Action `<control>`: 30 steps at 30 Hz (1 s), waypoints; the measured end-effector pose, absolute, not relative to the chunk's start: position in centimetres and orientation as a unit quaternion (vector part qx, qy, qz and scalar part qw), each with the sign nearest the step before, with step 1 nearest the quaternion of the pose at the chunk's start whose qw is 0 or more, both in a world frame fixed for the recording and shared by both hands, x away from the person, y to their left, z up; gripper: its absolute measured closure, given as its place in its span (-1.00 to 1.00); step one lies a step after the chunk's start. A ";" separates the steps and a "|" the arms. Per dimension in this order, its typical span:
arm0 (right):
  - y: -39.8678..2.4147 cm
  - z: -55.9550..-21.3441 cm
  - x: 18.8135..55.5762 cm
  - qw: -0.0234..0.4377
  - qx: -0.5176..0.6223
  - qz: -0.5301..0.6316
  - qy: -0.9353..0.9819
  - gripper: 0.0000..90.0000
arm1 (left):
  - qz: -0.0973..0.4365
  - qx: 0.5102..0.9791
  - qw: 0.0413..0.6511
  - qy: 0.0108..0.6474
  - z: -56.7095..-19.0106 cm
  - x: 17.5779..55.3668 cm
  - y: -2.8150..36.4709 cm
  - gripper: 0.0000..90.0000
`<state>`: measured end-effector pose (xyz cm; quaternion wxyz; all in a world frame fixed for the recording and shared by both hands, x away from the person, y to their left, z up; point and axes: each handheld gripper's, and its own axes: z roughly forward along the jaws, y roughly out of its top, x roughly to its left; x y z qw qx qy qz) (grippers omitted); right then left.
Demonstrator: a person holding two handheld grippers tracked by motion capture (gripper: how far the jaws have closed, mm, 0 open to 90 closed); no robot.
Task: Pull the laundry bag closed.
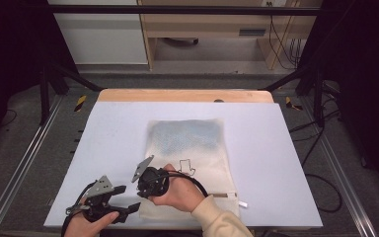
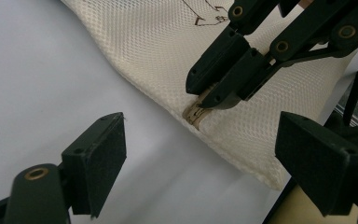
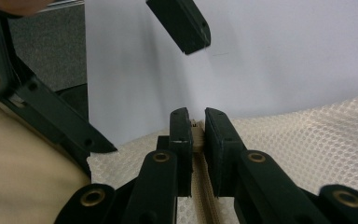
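At the lower left of the high view I am holding my left tool (image 1: 127,198) just off the table, beside the near left corner of the mesh laundry bag (image 1: 192,158). Its jaws are standing wide apart and nothing is between them; in the left tool's view the pads are framing the bare sheet and the bag's edge.

A little to the right, at the lower centre, my right tool (image 1: 139,183) is closed tightly on the zipper end (image 2: 196,113), where the beige tape meets the bag's corner. In the right tool's view the two pads are pinching this small tab, and the zipper line (image 3: 200,196) is running back between the jaws.

I am judging that the task is at an early step: the zipper end is gripped, but the left tool is not yet holding anything, and the zipper appears mostly closed. Taking the fabric or slider and pulling is left.

The bag is lying flat on a pale grey sheet (image 1: 113,138) covering the table (image 1: 177,95). Behind it, in the upper frame, wooden furniture (image 1: 217,24) and black frame bars (image 1: 187,10) are standing on a grey floor.
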<state>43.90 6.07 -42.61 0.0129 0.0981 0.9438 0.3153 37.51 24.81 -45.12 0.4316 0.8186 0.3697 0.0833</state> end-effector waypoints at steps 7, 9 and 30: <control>6.0 -42.1 43.8 0.019 0.096 0.321 0.942 0.82 | 0.081 0.828 0.411 0.372 -45.9 38.0 23.7 -0.53; 6.0 -42.0 43.8 0.022 0.092 0.322 0.942 0.82 | 0.078 0.830 0.409 0.372 -46.0 38.1 23.5 -0.48; 5.8 -40.9 43.6 0.027 0.088 0.334 0.938 0.82 | -0.002 0.820 0.441 0.365 -47.4 40.0 22.5 0.11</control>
